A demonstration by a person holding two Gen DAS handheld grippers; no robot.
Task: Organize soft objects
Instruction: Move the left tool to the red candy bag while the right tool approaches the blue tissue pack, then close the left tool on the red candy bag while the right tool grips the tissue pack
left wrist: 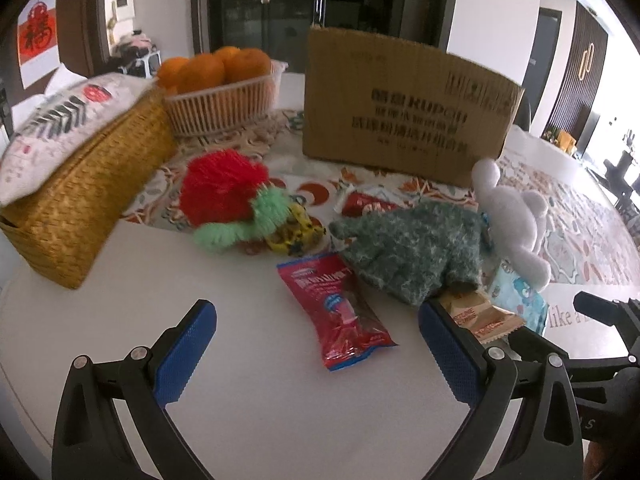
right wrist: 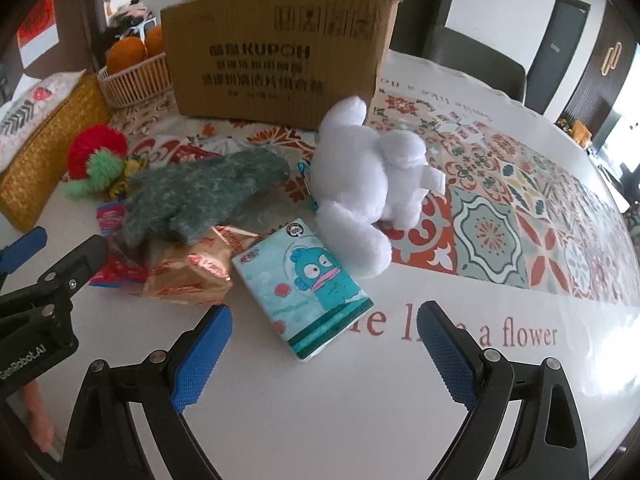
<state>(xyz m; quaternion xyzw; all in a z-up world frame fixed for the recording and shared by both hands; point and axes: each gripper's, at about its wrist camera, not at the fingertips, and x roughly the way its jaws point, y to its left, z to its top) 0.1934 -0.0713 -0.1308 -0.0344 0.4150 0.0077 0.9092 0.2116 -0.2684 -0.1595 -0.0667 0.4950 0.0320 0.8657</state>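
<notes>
Item 1. Our left gripper [left wrist: 316,344] stood wide apart and empty, low over the white table [left wrist: 248,412], its blue pads flanking a red snack packet [left wrist: 336,312] without touching it. Our right gripper [right wrist: 324,352] was likewise wide and empty, with a teal cartoon tissue pack [right wrist: 304,284] lying just ahead between its fingers.

Item 2. Soft goods, all loose on the table in front of the cardboard box [right wrist: 276,60]: a white plush toy [right wrist: 360,176] lying partly on the patterned mat [right wrist: 520,200]; a green fuzzy glove [right wrist: 204,196] beside it, overlapping a gold biscuit wrapper [right wrist: 188,276]; a red and green pom-pom toy [left wrist: 228,200] further left, near the woven yellow basket [left wrist: 80,196].

Item 3. Handling note. We judged no sorting begun. The plush seemed the nearest soft piece for our right gripper; we would close on its body, not a limb, so it does not flop, and lift clear of the tissue pack. The glove should be pinched mid-palm to avoid dragging the wrapper.

Item 4. Lettering. Box: "KUPOH", with Chinese lines too blurred to read. Mat: "a flower". Left tool body, in the right view: "GenRobot.AI". Packet print illegible. Also present: a basket of oranges [left wrist: 224,92].
</notes>
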